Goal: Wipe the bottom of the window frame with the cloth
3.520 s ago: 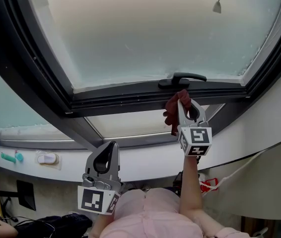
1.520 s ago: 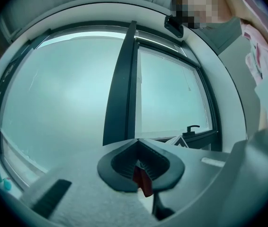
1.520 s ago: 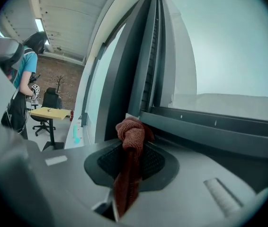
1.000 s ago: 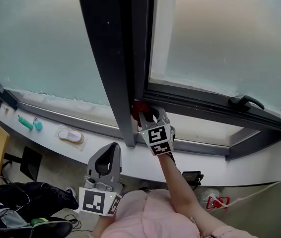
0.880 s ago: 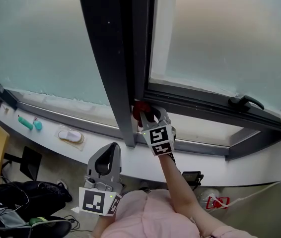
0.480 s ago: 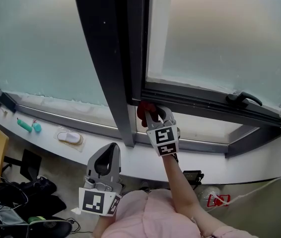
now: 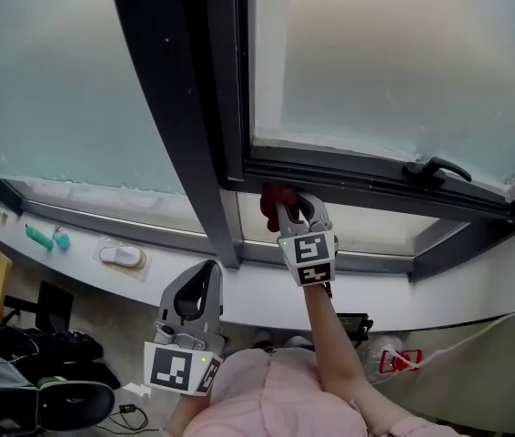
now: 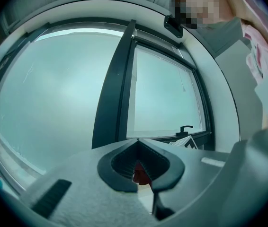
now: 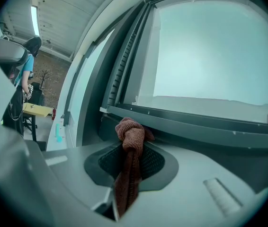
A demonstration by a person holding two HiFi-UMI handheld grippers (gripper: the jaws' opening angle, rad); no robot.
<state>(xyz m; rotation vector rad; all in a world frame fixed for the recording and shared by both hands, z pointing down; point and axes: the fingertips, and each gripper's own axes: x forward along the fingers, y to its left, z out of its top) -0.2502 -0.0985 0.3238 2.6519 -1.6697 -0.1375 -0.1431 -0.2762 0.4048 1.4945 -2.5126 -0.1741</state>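
Your right tongs (image 7: 292,215) are pinching the cloth (image 9: 130,129). They're clamped hard on its tail, so the knotted end stands out past the tips. That knot works as your wiping pad, soft and bulky enough to keep the hard tips off the metal.

You've got the arm stretched up and the knot tucked under the frame (image 7: 358,178) at the left end of its bottom rail, just beside the post (image 7: 171,126). From the right gripper view it looks to be touching the rail, though the contact line itself is hard to make out. Working from that corner makes sense to me, because the whole rail lies open to the right.

Your left tongs (image 7: 199,280) hang low by your body, well apart from the window. They're pressed together on nothing, and the bit of red showing through their gap is only the cloth far beyond. That's fair, since this looks like a one-handed job.

I'd say most of the rail is yet to be wiped. The next stroke calls for steady upward pressure while you slide the knot right. Watch the handle (image 7: 435,167) further along, because the knot could snag there or the tail could slip from the pinch.
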